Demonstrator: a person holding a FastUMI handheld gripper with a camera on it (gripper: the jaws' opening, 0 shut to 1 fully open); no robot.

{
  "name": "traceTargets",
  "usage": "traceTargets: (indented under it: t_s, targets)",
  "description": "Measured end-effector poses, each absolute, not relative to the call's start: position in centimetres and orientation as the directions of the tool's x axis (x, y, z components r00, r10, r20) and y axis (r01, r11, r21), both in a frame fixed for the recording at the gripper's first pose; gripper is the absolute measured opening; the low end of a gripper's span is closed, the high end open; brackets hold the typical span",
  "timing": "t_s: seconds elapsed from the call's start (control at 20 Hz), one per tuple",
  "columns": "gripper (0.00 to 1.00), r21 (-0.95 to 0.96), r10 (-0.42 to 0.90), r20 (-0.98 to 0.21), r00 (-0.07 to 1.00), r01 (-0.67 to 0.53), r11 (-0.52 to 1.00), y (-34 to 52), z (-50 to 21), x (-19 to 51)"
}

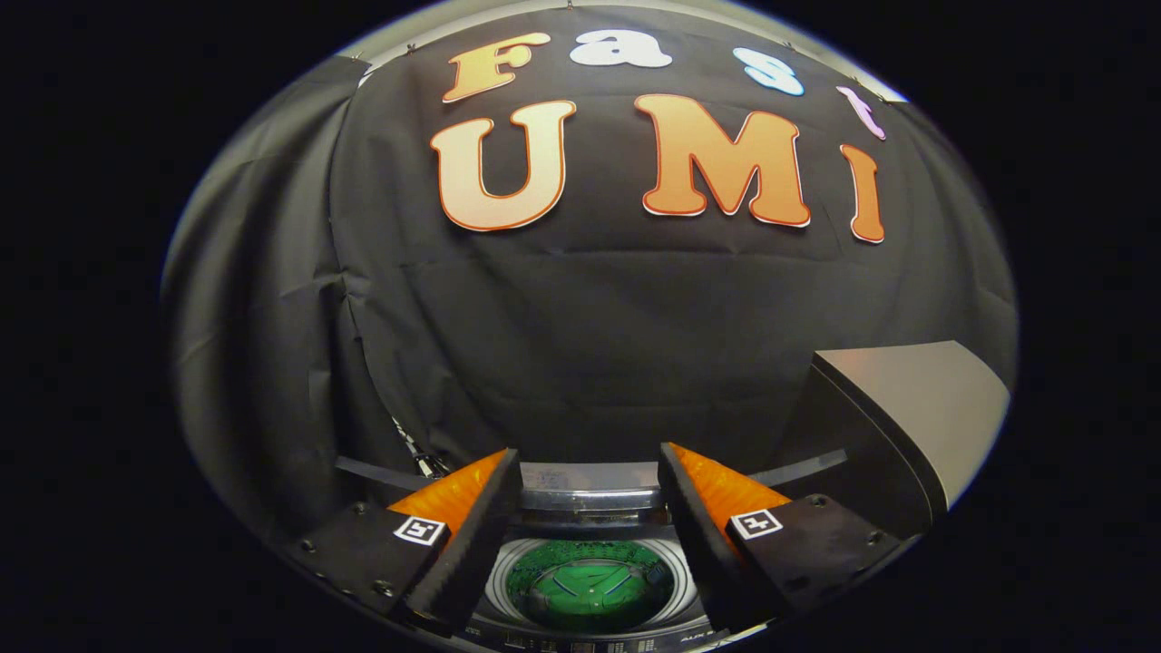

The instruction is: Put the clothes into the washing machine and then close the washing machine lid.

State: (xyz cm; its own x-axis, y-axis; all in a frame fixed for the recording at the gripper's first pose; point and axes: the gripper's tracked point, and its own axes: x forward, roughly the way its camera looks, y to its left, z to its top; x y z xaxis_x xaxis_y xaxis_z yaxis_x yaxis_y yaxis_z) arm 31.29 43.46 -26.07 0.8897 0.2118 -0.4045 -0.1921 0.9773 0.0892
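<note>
The tongs [590, 490] hang spread wide over a top-loading washing machine [590, 626], their two fingers [472, 535] well apart and pinching nothing. Between the fingers and below them lies the machine's round, open drum mouth, ringed in pale grey plastic. Down inside the drum rests a bright green garment [590, 585] of folded cloth, a seam or two showing across its top; it sits near the middle of the tub, clear of the fingertips, which touch neither cloth nor rim.

Just ahead of the fingertips runs the machine's grey rear edge [590, 476], a flat band catching the light. A row of small control markings lines the near edge of the machine, too small to make out.

To the right of the right finger, the washing machine's raised lid [916, 408] stands tilted up and open, a dark panel with a pale grey face turned to the light.

Beyond the machine hangs the booth's black cloth wall [590, 317], creased in long folds. A thin cable [413, 449] drops along the cloth just behind the left finger.
</note>
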Motion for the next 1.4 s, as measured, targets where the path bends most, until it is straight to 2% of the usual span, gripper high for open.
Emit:
traceTargets:
  t_s: [0.25, 0.45, 0.6, 1.0, 1.15, 1.4]
  targets:
    - [0.98, 0.092, 0.216, -0.428, 0.878, -0.195, 0.976, 43.3, -28.8, 29.5]
    - [0.99, 0.091, 0.205, -0.575, 0.792, -0.186, 0.978, 42.7, -37.4, 26.9]
    - [0.99, 0.127, 0.205, -0.635, 0.745, -0.162, 0.979, 42.9, -41.3, 25.5]
    - [0.98, 0.149, 0.220, -0.696, 0.684, -0.163, 0.975, 42.9, -44.6, 24.8]
    - [0.98, 0.147, 0.234, -0.675, 0.700, -0.184, 0.972, 42.9, -41.7, 24.8]
    - [0.98, 0.158, 0.263, -0.528, 0.807, -0.211, 0.965, 41.4, -29.4, 25.3]
